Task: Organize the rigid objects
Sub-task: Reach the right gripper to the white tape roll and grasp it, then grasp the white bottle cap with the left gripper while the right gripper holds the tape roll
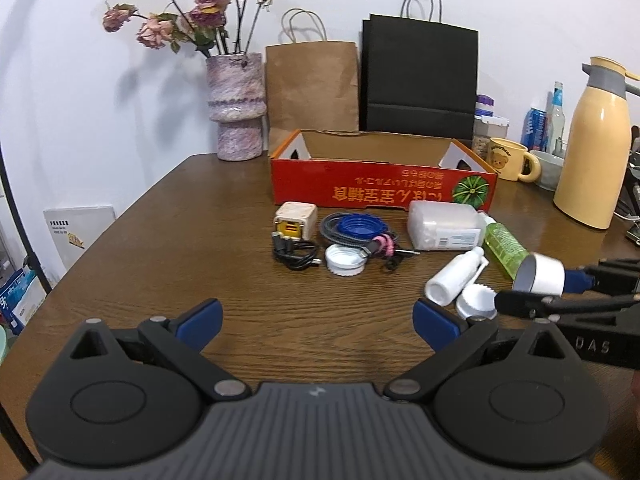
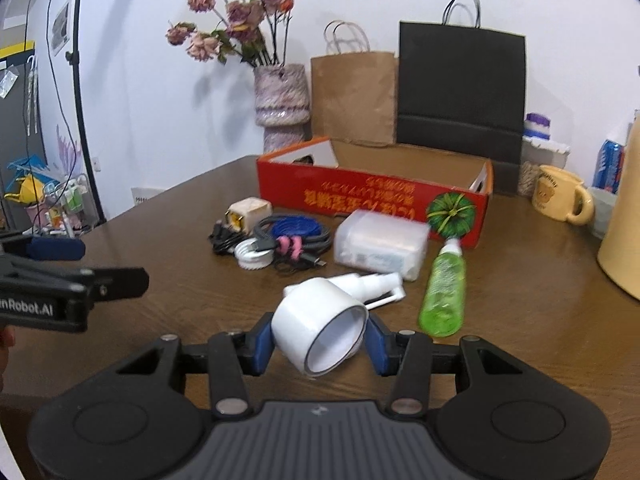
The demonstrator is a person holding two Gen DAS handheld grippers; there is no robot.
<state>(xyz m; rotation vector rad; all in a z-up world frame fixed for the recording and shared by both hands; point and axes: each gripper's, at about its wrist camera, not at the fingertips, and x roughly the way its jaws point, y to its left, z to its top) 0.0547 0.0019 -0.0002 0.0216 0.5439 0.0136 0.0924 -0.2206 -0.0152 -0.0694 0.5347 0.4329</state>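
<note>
**White roll in hand, red box waiting**

We hold a white roll of tape (image 2: pixel 320 330) clamped between the blue pads of our right gripper (image 2: pixel 319 340), lifted clear of the wooden table (image 1: pixel 200 248) at its near right. Our left gripper (image 1: pixel 318 320) hangs with its jaws spread wide and nothing between them, low over the near edge of the table.

We judge the step in hand to be the carry: the roll is picked up and the open red cardboard box (image 1: pixel 380 190) at the far side looks like its destination. The next move calls for a forward reach over the clutter, high enough to clear the box's near wall, before the jaws part.

Between us and the box lie a white spray bottle (image 2: pixel 360 284), a green bottle (image 2: pixel 444 292), a clear plastic case (image 2: pixel 382 246), a coil of cables (image 1: pixel 352 232), a white cap (image 1: pixel 345 261), a blue lid (image 1: pixel 352 227) and a cube-shaped charger (image 1: pixel 295 222).

The right wrist view shows the grip itself, both pads pressed to the roll's sides. The left wrist view shows the roll only from the side, at its right edge, but adds a second white cap (image 1: pixel 478 300) lying beside the spray bottle and looks into the box, where no items show.
</note>
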